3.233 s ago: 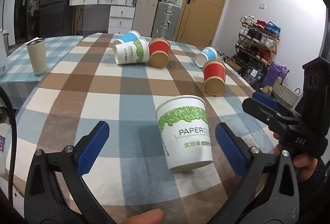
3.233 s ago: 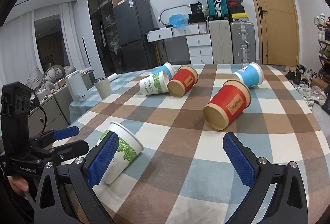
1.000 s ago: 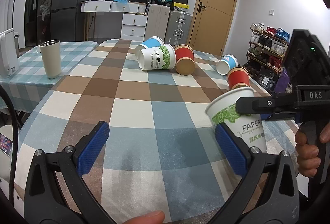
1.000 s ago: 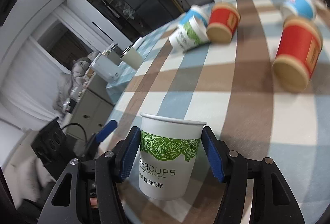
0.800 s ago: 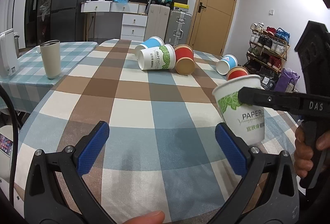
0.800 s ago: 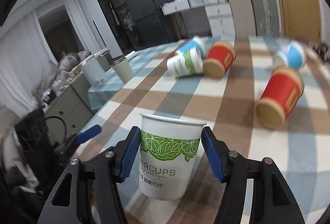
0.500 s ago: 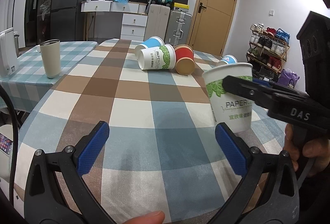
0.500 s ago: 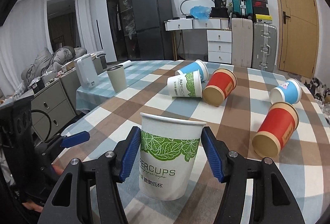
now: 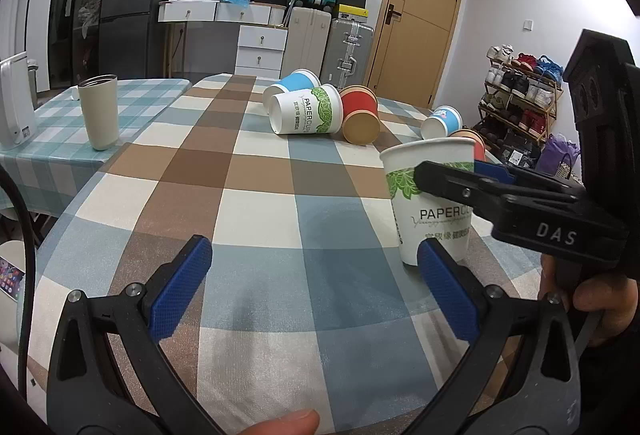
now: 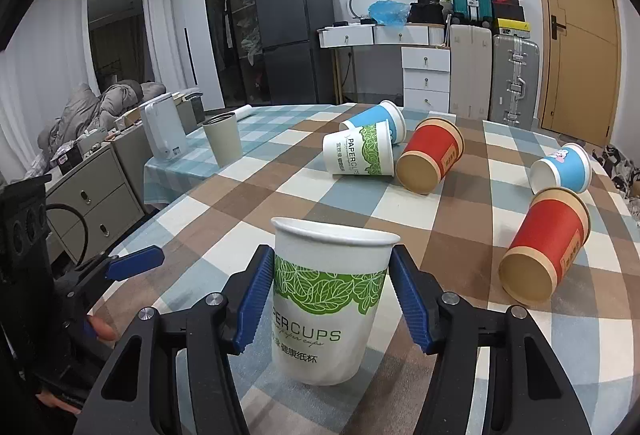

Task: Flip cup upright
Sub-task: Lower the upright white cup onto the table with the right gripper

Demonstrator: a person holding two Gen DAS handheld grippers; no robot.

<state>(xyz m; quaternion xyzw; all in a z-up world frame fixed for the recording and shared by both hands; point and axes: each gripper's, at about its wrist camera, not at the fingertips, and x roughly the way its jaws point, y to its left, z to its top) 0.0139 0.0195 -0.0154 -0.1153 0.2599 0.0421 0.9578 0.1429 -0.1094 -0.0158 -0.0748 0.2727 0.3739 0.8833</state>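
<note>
A white paper cup with green leaves (image 10: 326, 309) stands upright with its base on the checked tablecloth (image 10: 452, 231). My right gripper (image 10: 332, 299) has its blue pads on both sides of the cup, just below the rim. In the left wrist view the same cup (image 9: 430, 203) stands at the right with the right gripper (image 9: 480, 181) across it. My left gripper (image 9: 312, 291) is open and empty, low over the near table edge, left of the cup.
Several cups lie on their sides farther back: a white and green one (image 10: 358, 153), a blue one (image 10: 378, 121), a red one (image 10: 430, 159), a small blue one (image 10: 562, 169) and a red one (image 10: 544, 263). A beige tumbler (image 9: 98, 111) and a white kettle (image 9: 14, 101) stand on the left side table.
The right gripper took the lying white and green cup, turned it upright and lowered it onto the table. The left gripper stayed open and almost still.
</note>
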